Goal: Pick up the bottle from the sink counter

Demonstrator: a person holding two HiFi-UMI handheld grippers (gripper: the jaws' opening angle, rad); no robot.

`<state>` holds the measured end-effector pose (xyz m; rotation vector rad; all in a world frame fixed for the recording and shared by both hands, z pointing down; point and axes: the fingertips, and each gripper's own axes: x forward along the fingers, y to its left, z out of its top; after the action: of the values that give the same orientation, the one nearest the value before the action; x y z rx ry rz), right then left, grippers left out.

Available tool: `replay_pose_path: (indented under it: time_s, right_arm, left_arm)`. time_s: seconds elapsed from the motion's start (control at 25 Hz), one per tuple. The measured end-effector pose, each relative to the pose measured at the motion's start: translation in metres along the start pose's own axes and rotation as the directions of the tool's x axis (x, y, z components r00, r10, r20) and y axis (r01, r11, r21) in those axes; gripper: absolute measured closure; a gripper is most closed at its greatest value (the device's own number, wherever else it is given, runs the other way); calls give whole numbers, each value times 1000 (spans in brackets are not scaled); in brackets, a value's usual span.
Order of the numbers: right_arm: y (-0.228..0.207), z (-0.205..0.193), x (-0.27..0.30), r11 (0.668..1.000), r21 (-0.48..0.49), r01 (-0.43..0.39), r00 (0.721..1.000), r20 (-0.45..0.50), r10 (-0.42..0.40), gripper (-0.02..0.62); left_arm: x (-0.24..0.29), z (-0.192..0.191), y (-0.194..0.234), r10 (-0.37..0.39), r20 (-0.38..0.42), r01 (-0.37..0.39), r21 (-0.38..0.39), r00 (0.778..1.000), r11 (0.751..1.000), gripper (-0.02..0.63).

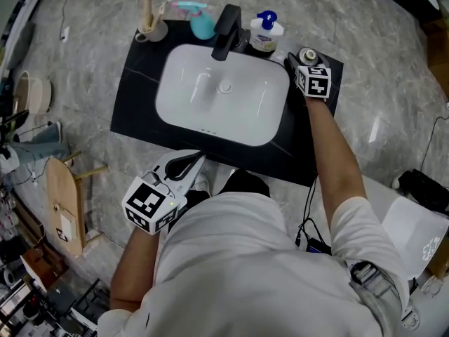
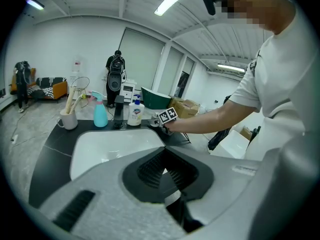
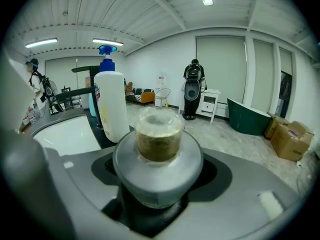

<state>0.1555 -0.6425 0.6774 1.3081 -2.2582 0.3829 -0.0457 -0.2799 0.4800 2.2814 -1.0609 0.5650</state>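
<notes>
A silver bottle (image 1: 308,53) with a clear cap stands at the back right corner of the black sink counter (image 1: 140,90). My right gripper (image 1: 306,57) reaches over that corner and has the bottle between its jaws. In the right gripper view the bottle (image 3: 159,156) fills the space between the dark pads, with no gap showing on either side. It still stands upright on the counter. My left gripper (image 1: 184,166) hangs low near the person's waist, in front of the counter, with its pads (image 2: 172,166) closed together on nothing.
A white basin (image 1: 221,93) fills the middle of the counter. Along the back stand a black faucet (image 1: 226,30), a white pump bottle (image 1: 266,34) close to the silver bottle's left, a teal spray bottle (image 1: 201,21) and a cup of brushes (image 1: 151,25).
</notes>
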Motion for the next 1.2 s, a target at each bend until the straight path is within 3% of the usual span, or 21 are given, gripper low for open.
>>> replay_pose_path:
  time_s: [0.56,1.2]
  right_arm:
    - [5,11,-31,1000,-17,-10,1000,-7,10,244]
    - [62,51,-167,1000,-11,0,998,55,1,244]
  left_arm:
    - [-10,3,-3,-39,30,39,23,999,999,600]
    - [-59,-17,-30,-213,45,206,121,976,971,600]
